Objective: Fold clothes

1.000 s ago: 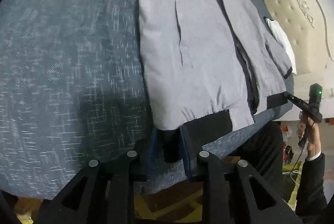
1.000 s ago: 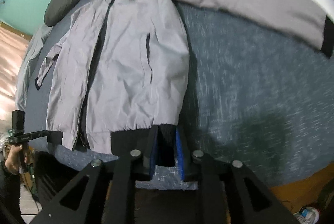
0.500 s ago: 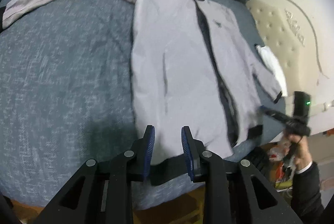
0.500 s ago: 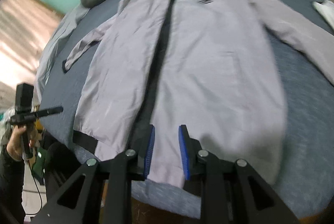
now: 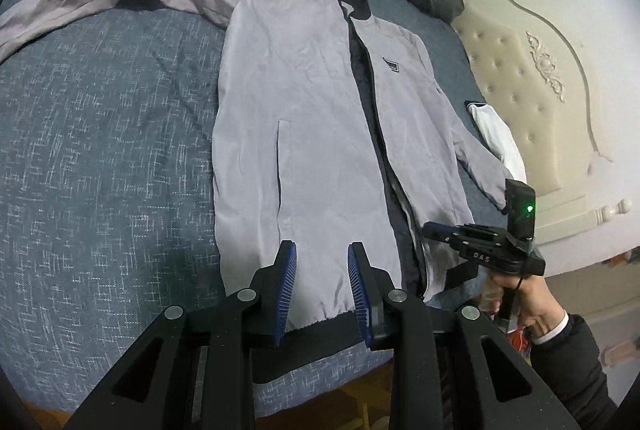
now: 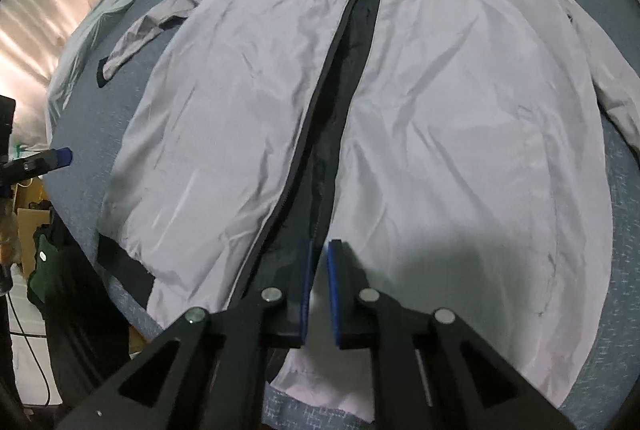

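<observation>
1. Since a second ago both my tools have let go of the black hem and lifted, so the whole jacket (image 5: 304, 133) now shows, spread flat and front-up on the bed (image 5: 100, 157), unzipped.
2. My left tool (image 5: 319, 250) hovers over the hem's left panel, jaws well apart, holding nothing.
3. My right tool (image 6: 319, 250) hangs above the open zipper (image 6: 320, 133), jaws only a narrow gap apart, also empty.
4. I judge folding well means keeping the panels smooth and pinching one fabric layer at an edge, not bunching both.
</observation>
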